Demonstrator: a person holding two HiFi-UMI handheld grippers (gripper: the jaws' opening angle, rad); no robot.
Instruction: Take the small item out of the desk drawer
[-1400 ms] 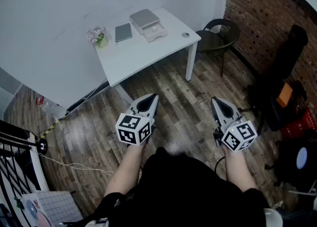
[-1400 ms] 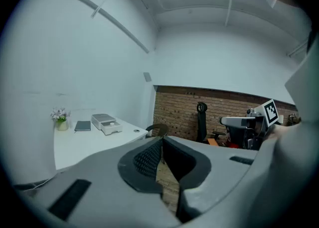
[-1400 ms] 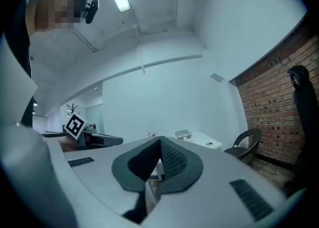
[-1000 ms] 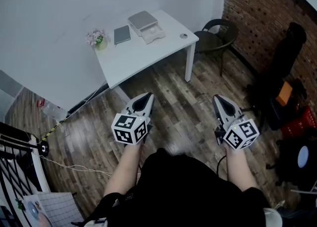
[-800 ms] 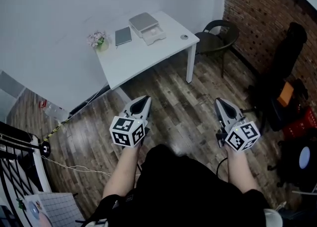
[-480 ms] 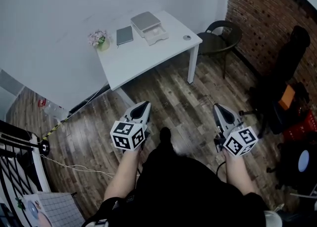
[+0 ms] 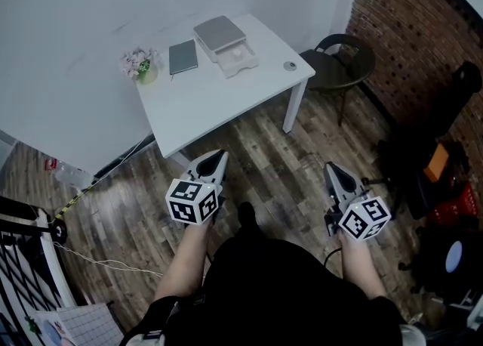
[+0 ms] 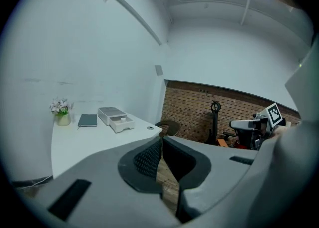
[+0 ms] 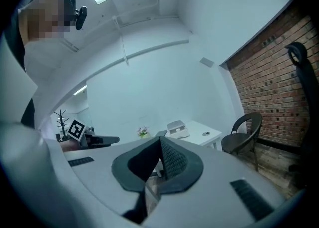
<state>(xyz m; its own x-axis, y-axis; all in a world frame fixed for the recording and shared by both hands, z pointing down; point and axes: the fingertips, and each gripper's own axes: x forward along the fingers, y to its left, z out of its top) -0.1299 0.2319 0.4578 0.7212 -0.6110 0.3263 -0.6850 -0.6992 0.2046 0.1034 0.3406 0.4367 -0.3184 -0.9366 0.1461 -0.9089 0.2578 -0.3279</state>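
Left claw [image 7: 216, 155] and right claw [image 7: 331, 168] both closed, empty, white desk [image 7: 215, 99] well ahead, floorboards [image 7: 268, 163] between.

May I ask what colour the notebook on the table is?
Dark grey notebook; best in the head view.

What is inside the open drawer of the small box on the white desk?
One small white item sits in the drawer, too small to identify. Anything farther back, under the box top, is hidden.

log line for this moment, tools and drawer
stage: pre-reach | left tool: shut, empty | right tool: shut, empty | drawer: open, on desk, tools well short
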